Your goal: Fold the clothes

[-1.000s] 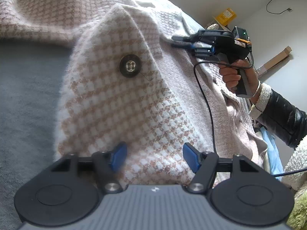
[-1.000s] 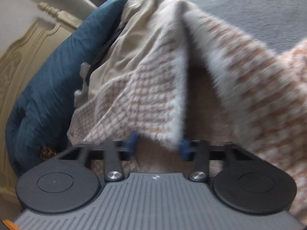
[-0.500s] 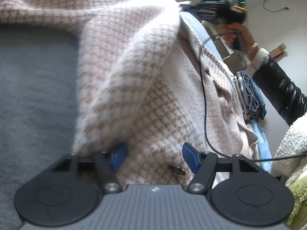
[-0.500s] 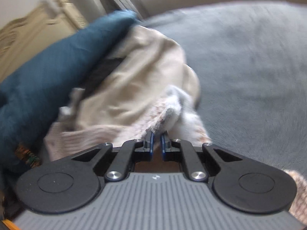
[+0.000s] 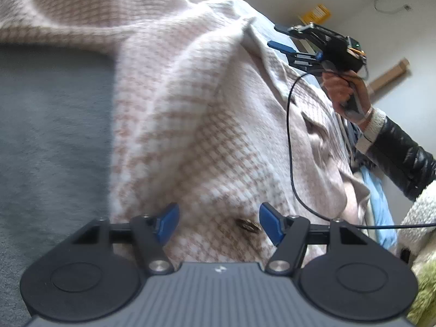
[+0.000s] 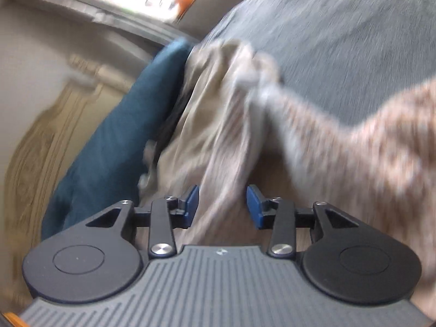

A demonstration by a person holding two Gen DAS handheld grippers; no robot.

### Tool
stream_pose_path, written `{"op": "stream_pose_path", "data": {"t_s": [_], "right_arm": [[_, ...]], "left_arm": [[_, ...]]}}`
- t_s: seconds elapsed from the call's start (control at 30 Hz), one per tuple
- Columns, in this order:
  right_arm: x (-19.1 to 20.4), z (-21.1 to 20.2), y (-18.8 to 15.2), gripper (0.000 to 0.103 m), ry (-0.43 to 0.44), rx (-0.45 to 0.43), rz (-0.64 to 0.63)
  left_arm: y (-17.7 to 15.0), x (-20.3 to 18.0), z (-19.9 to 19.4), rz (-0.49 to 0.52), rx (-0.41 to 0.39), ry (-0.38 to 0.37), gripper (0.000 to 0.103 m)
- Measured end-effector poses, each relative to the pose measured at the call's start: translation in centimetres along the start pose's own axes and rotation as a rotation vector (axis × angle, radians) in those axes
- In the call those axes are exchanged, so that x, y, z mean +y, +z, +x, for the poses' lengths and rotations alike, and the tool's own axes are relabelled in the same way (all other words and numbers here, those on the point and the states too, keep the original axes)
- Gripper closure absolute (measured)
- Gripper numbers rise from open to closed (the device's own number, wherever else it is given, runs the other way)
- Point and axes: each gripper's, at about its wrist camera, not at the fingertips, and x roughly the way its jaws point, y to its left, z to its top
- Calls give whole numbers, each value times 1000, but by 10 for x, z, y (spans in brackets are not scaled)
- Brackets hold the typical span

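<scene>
A pink-and-tan houndstooth coat (image 5: pixel 196 125) lies rumpled on a grey bedspread (image 5: pixel 51 141). My left gripper (image 5: pixel 219 224) is open just above the coat, with a dark button (image 5: pixel 249 224) between its blue fingertips. My right gripper (image 5: pixel 284 38) shows in the left wrist view, held up over the coat's far edge, jaws apart. In the blurred right wrist view the right gripper (image 6: pixel 222 207) is open over the coat's beige lining (image 6: pixel 218 125), holding nothing; the houndstooth cloth (image 6: pixel 368 150) lies to its right.
A dark teal cushion (image 6: pixel 117 147) lies left of the coat against a carved headboard (image 6: pixel 35 147). Light blue clothing (image 5: pixel 381 204) and a fluffy white-green fabric (image 5: pixel 419 231) lie at the right. A black cable (image 5: pixel 290 150) hangs from the right gripper across the coat.
My right gripper was shut on the coat's edge half a second ago and has opened, letting it go. The coat has shifted, so the button now lies between my left fingertips.
</scene>
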Motion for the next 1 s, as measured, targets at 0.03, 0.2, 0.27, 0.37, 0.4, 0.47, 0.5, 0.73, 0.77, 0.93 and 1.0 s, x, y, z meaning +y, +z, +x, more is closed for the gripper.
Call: {"op": "stream_pose_path", "data": {"t_s": [0.03, 0.2, 0.27, 0.37, 0.4, 0.47, 0.5, 0.73, 0.77, 0.93, 1.0], "right_arm": [[5, -6, -10, 64, 19, 34, -25], [42, -33, -56, 64, 83, 146, -143], [47, -45, -71, 64, 144, 196, -116], [47, -40, -107, 64, 170, 345, -30], [45, -34, -122, 64, 159, 398, -16], [42, -23, -153, 64, 112, 473, -13], [38, -18, -165, 64, 91, 496, 1], [31, 6, -212, 64, 26, 536, 49], [33, 7, -216, 64, 28, 536, 48], [39, 11, -228, 90, -45, 557, -2], [38, 8, -233, 97, -65, 544, 2]], "left_arm": [[-2, -3, -2, 22, 12, 4, 38], [-16, -36, -1, 209, 102, 40, 38], [-23, -53, 1, 302, 145, 59, 38], [-40, -82, 9, 478, 222, 106, 37], [-48, -90, 13, 537, 241, 136, 37], [-63, -101, 21, 626, 271, 193, 37], [-69, -105, 25, 657, 282, 218, 36], [-100, -117, 43, 764, 253, 354, 45], [-102, -116, 43, 766, 243, 372, 48], [-103, -105, 35, 705, 181, 450, 91], [-102, -99, 24, 654, 135, 458, 97]]}}
